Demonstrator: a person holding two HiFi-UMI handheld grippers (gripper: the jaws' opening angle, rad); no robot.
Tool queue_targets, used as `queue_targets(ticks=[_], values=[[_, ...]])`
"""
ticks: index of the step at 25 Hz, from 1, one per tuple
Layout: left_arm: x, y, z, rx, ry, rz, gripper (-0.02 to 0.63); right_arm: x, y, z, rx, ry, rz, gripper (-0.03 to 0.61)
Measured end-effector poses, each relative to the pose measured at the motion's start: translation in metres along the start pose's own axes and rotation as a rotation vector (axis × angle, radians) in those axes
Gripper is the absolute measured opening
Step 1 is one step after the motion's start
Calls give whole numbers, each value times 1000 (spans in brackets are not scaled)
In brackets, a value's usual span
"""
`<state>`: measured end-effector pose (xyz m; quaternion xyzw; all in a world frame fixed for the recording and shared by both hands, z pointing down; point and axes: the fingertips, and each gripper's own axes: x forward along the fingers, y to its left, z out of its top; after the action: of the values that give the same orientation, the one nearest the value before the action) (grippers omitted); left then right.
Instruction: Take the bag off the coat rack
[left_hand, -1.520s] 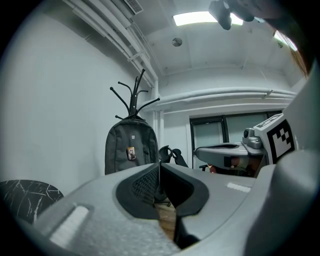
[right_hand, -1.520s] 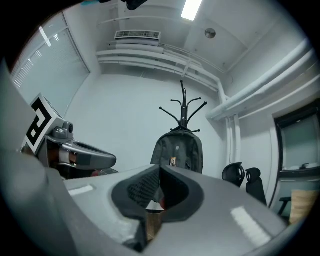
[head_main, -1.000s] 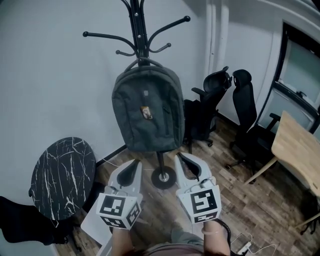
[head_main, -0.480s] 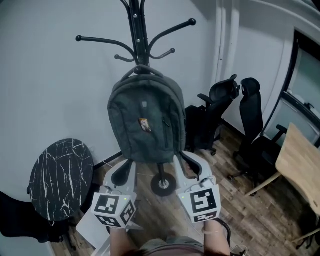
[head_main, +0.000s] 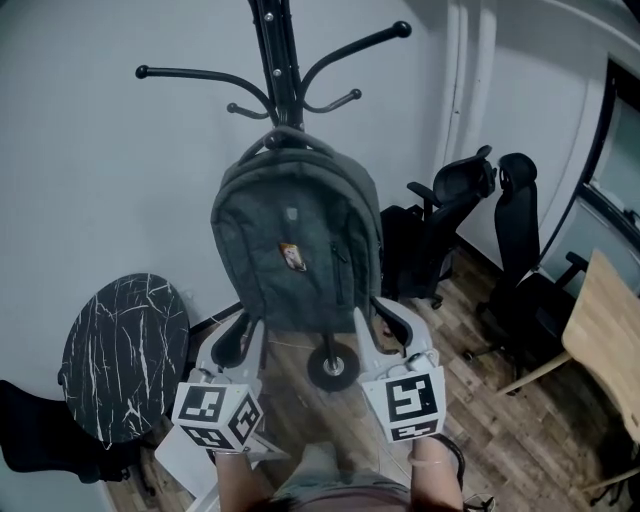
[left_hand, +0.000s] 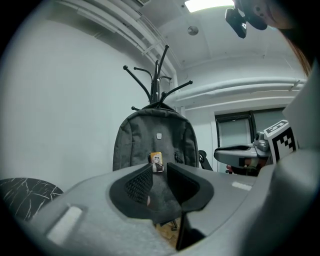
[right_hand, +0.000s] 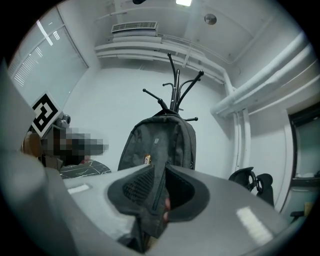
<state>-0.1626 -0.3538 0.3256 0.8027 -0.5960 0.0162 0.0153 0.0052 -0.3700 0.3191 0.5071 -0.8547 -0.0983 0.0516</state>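
Bag (head_main: 295, 245) hangs on coat rack (head_main: 275, 40), zipped shut; contents hidden.

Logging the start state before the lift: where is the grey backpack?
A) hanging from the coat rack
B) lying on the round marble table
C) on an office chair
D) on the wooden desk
A: the backpack hangs by its top loop from the coat rack, clear of the floor.

Pale wall (head_main: 80, 180), wood-plank floor (head_main: 470, 400), round black marble table (head_main: 125, 355), two black office chairs (head_main: 432, 248)
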Motion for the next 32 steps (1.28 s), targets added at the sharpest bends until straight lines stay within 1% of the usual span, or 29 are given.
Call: queue_targets(ticks=[4,10,15,24,29,32], values=[[17,18,-2,-5,10,20,106,16,-14,-8,-1,26,-26,103],[38,46,-11,-24,42,50,140,36,-35,-23,1,71,-69,140],[53,70,-19,-43,64,79,154,50,-46,-35,5,112,-89,158],[82,99,-42,-41,134,75,193,74,-54,-59,15,185,-102,197],[95,115,-57,-61,171,73,209,85,-56,-74,19,239,-102,213],[103,118,-64,-75,187,55,218,90,-57,-81,9,259,-108,216]])
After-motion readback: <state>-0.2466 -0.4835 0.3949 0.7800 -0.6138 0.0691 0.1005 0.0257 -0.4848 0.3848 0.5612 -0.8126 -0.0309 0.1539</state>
